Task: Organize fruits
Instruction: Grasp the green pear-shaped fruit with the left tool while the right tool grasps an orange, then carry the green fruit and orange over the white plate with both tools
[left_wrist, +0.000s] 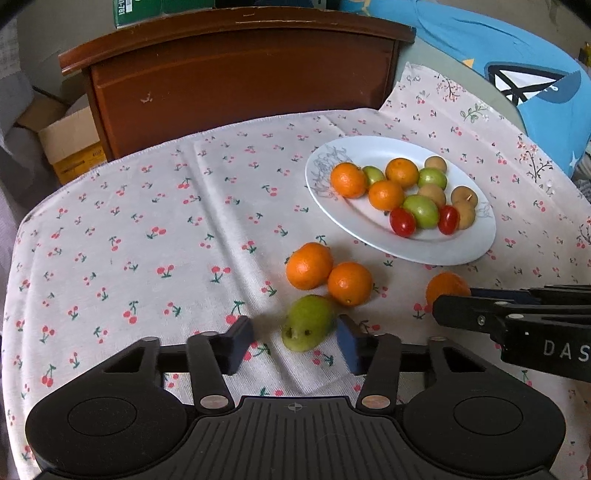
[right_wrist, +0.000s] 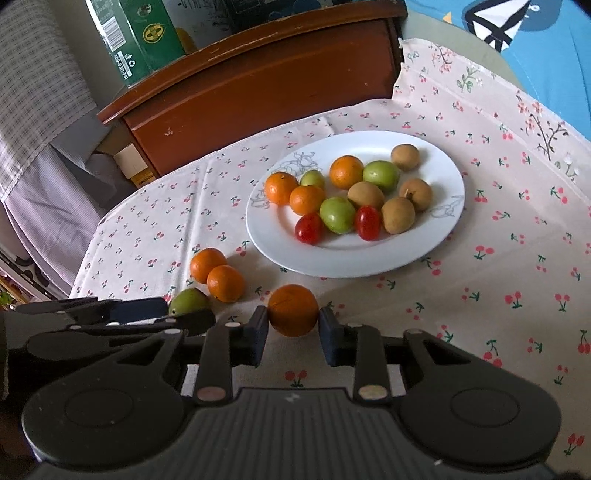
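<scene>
Black ribbed left claw (left_wrist: 293, 338), blue pads (left_wrist: 239, 341), silver rivets.

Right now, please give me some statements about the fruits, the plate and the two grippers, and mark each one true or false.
1. Two red tomatoes lie on the plate. True.
2. The right gripper has an orange between its jaws. True.
3. The plate holds five oranges. False: it holds three.
4. The left gripper is shut on an orange. False: its jaws stand open around a green fruit.
5. Two oranges touch each other on the cloth. True.
</scene>
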